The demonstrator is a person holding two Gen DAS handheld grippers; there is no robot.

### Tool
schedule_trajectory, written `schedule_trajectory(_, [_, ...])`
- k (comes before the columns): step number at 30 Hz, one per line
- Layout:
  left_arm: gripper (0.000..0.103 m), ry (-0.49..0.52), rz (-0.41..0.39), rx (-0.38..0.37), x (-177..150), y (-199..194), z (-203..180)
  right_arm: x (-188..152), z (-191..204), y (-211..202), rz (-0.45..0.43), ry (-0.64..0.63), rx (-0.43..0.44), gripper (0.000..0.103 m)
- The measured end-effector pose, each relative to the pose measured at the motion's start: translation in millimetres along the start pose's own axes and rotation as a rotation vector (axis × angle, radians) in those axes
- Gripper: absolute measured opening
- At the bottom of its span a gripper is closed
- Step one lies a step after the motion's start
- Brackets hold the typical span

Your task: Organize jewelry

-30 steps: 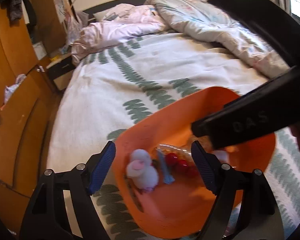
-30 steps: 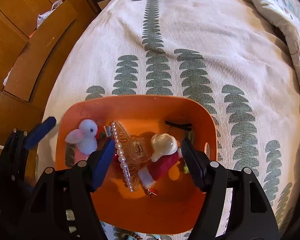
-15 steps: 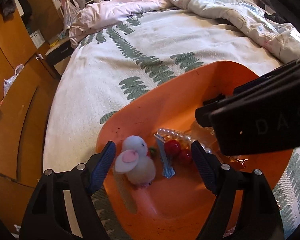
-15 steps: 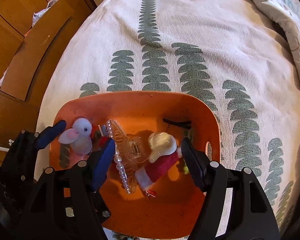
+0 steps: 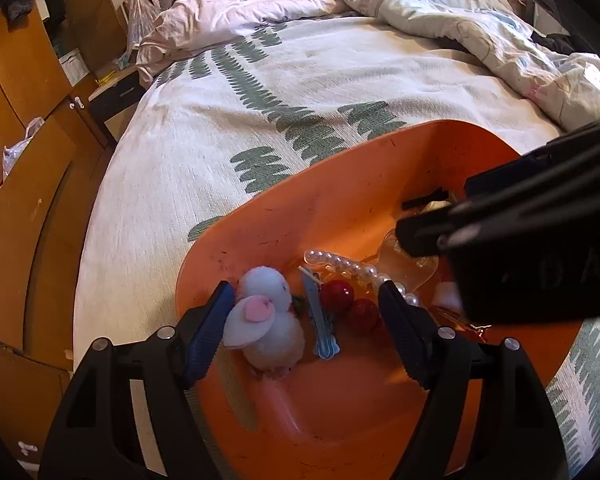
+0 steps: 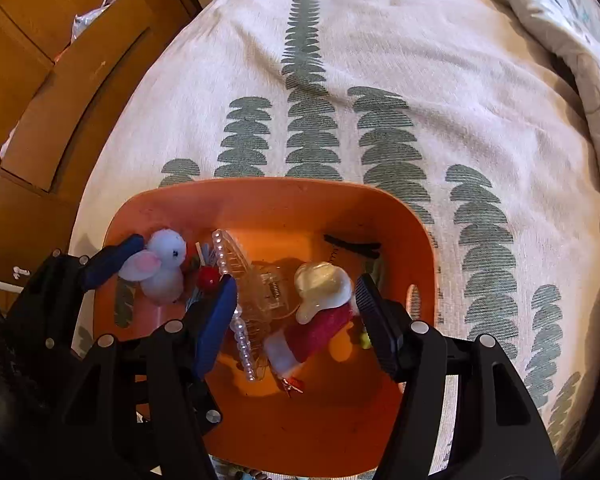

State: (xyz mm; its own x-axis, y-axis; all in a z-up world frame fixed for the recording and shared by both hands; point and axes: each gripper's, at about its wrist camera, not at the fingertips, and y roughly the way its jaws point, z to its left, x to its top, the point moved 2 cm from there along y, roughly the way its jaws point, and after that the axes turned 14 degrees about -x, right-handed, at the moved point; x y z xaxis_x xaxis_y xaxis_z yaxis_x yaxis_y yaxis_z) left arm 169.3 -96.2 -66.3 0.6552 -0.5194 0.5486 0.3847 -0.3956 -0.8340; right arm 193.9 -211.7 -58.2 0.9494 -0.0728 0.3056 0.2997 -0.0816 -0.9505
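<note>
Both my grippers have sunk into the orange tray point(image 6: 260, 200): left gripper point(image 5: 306, 322) released astride the pom-pom bunny point(image 5: 272, 320), right gripper point(image 6: 296, 304) closing around, not yet gripping, the clear claw clip point(image 6: 264, 288).

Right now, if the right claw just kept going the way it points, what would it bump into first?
Probably the pearly white clip on the red fuzzy piece, lying between the closing jaws of the right claw in the orange tray. Depth is hard to judge; the clear claw clip lies alongside.

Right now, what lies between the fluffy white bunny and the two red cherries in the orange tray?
A light blue snap hair clip lies between the bunny and the cherries, clearest in the left wrist view.
</note>
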Motion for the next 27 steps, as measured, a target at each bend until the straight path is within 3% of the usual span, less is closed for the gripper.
schedule_trajectory(18, [0.075,-0.012,-0.031,-0.026,4,-3,3,-2,11,10,-0.003,0.008,-0.072,0.063])
schedule_trajectory(27, [0.067,0.005,-0.037,-0.003,4,-3,3,-3,20,15,-0.02,-0.028,-0.142,0.062])
